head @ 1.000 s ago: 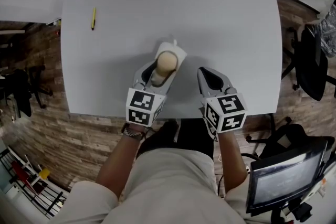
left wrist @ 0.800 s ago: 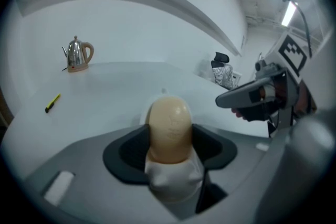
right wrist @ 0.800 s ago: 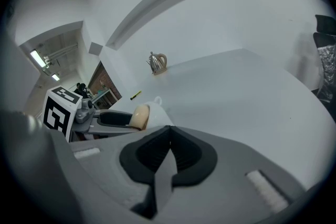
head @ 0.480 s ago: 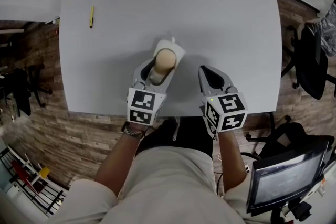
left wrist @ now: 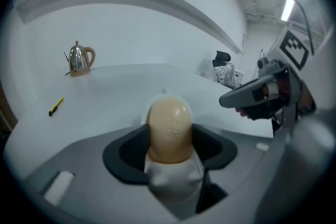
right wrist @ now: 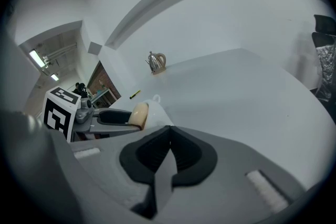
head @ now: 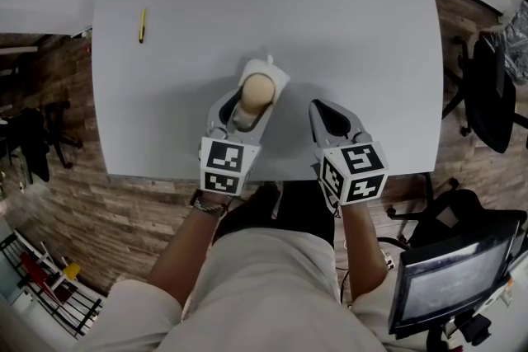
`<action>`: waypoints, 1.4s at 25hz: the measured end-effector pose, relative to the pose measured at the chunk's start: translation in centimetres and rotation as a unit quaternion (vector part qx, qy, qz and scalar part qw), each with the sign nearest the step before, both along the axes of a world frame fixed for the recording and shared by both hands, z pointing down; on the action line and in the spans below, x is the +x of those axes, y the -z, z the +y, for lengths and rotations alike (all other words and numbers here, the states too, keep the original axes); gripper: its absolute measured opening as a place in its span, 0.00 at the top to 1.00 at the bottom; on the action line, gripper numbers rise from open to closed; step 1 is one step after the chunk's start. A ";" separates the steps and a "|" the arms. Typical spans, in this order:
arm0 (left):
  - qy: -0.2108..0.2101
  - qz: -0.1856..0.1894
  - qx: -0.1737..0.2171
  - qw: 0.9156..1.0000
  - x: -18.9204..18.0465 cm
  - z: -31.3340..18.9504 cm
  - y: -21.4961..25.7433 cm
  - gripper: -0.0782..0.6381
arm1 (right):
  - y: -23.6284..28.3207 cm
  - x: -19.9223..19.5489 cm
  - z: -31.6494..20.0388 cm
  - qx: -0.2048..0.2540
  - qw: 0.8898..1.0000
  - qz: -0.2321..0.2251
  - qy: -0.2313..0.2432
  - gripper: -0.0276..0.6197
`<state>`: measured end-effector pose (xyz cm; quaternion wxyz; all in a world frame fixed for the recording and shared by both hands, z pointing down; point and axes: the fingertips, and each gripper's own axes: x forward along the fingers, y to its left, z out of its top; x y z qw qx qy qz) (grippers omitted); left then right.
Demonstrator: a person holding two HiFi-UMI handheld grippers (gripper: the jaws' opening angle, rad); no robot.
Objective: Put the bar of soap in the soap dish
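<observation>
By the white table's (head: 165,136) front edge, the right gripper (head: 330,118) is closed and empty. The left gripper (head: 246,111) is clamped across the beige oval bar of soap (left wrist: 170,131), just over the white soap dish (head: 276,78). The soap's probably light, firm and slick, so squeeze its flat sides mid-length.

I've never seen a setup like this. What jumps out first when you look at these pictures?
The beige bar of soap stands out first, clamped upright in the left gripper near the front edge of the white table, right at a white soap dish. Beside it, the right gripper is shut and empty. Farther off, a yellow pen lies at the table's left side and a metal kettle stands at its far edge.
</observation>
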<state>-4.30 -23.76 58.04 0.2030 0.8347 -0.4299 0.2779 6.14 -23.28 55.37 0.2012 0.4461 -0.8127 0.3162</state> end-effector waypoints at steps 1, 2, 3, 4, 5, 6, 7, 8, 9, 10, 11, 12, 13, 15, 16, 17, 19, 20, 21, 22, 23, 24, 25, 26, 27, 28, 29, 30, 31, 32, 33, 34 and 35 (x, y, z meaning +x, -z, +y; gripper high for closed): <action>0.000 -0.001 0.002 1.000 0.0 0.0 0.0 0.51 | 0.0 0.0 0.0 0.000 1.000 0.000 0.000 0.95; -0.001 -0.003 0.005 1.000 -0.1 0.0 0.0 0.51 | -0.1 0.1 0.0 -0.001 1.000 0.001 -0.001 0.95; -0.002 -0.004 0.007 1.000 -0.1 -0.1 0.0 0.51 | -0.1 0.2 0.0 -0.001 1.000 0.002 -0.001 0.95; -0.002 -0.004 0.009 1.000 -0.1 -0.1 0.0 0.51 | -0.1 0.2 0.1 -0.001 1.000 0.003 -0.002 0.95; -0.002 -0.004 0.010 1.000 -0.1 -0.1 0.1 0.51 | -0.1 0.2 0.1 -0.001 1.000 0.003 -0.002 0.95; -0.001 -0.004 0.010 1.000 -0.2 -0.1 0.1 0.51 | -0.2 0.2 0.1 -0.001 1.000 0.004 -0.002 0.95; 0.000 -0.005 0.010 1.000 -0.3 -0.1 0.1 0.51 | -0.2 0.2 0.1 -0.002 1.000 0.004 -0.001 0.95; 0.001 -0.005 0.010 1.000 -0.3 -0.1 0.1 0.51 | -0.2 0.2 0.2 -0.002 1.000 0.004 -0.001 0.95; 0.003 -0.005 0.009 1.000 -0.3 -0.1 0.1 0.51 | -0.3 0.2 0.2 -0.003 1.000 0.004 -0.001 0.95; 0.005 -0.005 0.009 1.000 -0.2 -0.1 0.0 0.51 | -0.4 0.3 0.3 -0.003 1.000 0.004 -0.001 0.95; 0.007 -0.006 0.008 1.000 -0.1 0.0 0.0 0.51 | -0.4 0.4 0.4 -0.004 1.000 0.004 -0.002 0.95; 0.008 -0.006 0.009 1.000 0.0 0.0 0.0 0.51 | -0.4 0.4 0.4 -0.004 1.000 0.003 -0.002 0.95; 0.009 -0.007 0.010 1.000 0.0 -0.1 0.0 0.51 | -0.4 0.4 0.4 -0.004 1.000 0.003 -0.003 0.95; 0.011 -0.009 0.012 1.000 -0.1 -0.1 0.0 0.50 | -0.4 0.3 0.3 -0.004 1.000 0.002 -0.002 0.95; 0.012 -0.009 0.012 1.000 -0.2 -0.1 0.1 0.50 | -0.4 0.2 0.3 -0.005 1.000 0.002 -0.002 0.95; 0.012 -0.009 0.012 1.000 -0.2 -0.2 0.1 0.50 | -0.4 0.3 0.3 -0.005 1.000 0.002 -0.001 0.95; 0.012 -0.010 0.012 1.000 -0.1 -0.2 0.1 0.50 | -0.6 0.4 0.5 -0.008 1.000 0.002 0.000 0.95; 0.013 -0.010 0.011 1.000 0.0 -0.2 0.0 0.50 | -0.7 0.4 0.6 -0.010 1.000 0.002 0.000 0.95; 0.013 -0.010 0.010 1.000 0.0 -0.1 0.0 0.50 | -0.8 0.4 0.7 -0.011 1.000 0.002 0.001 0.95; 0.013 -0.011 0.009 1.000 0.1 -0.1 -0.1 0.50 | -0.9 0.4 0.8 -0.012 1.000 0.002 0.002 0.95; 0.013 -0.011 0.009 1.000 0.1 -0.1 -0.1 0.50 | -0.9 0.4 0.8 -0.012 1.000 0.002 0.003 0.95; 0.013 -0.012 0.009 1.000 0.0 -0.1 -0.1 0.50 | -0.8 0.3 0.8 -0.011 1.000 0.002 0.004 0.95; 0.013 -0.012 0.008 1.000 0.0 -0.1 -0.1 0.50 | -0.8 0.3 0.7 -0.011 1.000 0.001 0.005 0.95; 0.013 -0.012 0.008 1.000 0.0 -0.2 -0.1 0.50 | -0.8 0.3 0.7 -0.012 1.000 0.001 0.005 0.95; 0.012 -0.011 0.006 1.000 0.0 -0.2 -0.1 0.50 | -0.8 0.3 0.6 -0.013 1.000 0.001 0.006 0.95; 0.012 -0.011 0.005 1.000 0.0 -0.3 -0.1 0.50 | -0.8 0.3 0.6 -0.014 1.000 0.001 0.006 0.95; 0.013 -0.010 0.004 1.000 0.1 -0.3 -0.1 0.50 | -0.8 0.3 0.6 -0.015 1.000 0.001 0.007 0.95; 0.014 -0.010 0.003 1.000 0.1 -0.3 -0.1 0.50 | -0.9 0.3 0.7 -0.016 1.000 0.001 0.008 0.95; 0.014 -0.010 0.003 1.000 0.2 -0.3 -0.1 0.50 | -0.9 0.3 0.7 -0.016 1.000 0.001 0.008 0.95; 0.015 -0.010 0.004 1.000 0.2 -0.3 -0.1 0.50 | -0.9 0.3 0.8 -0.016 1.000 0.001 0.008 0.95; 0.015 -0.010 0.005 1.000 0.2 -0.4 -0.1 0.50 | -0.9 0.3 0.9 -0.016 1.000 0.001 0.007 0.95; 0.014 -0.010 0.005 1.000 0.2 -0.4 -0.2 0.50 | -1.0 0.4 1.0 -0.017 1.000 0.001 0.007 0.95; 0.014 -0.010 0.005 1.000 0.2 -0.5 -0.2 0.50 | -1.0 0.4 1.0 -0.018 1.000 0.001 0.006 0.95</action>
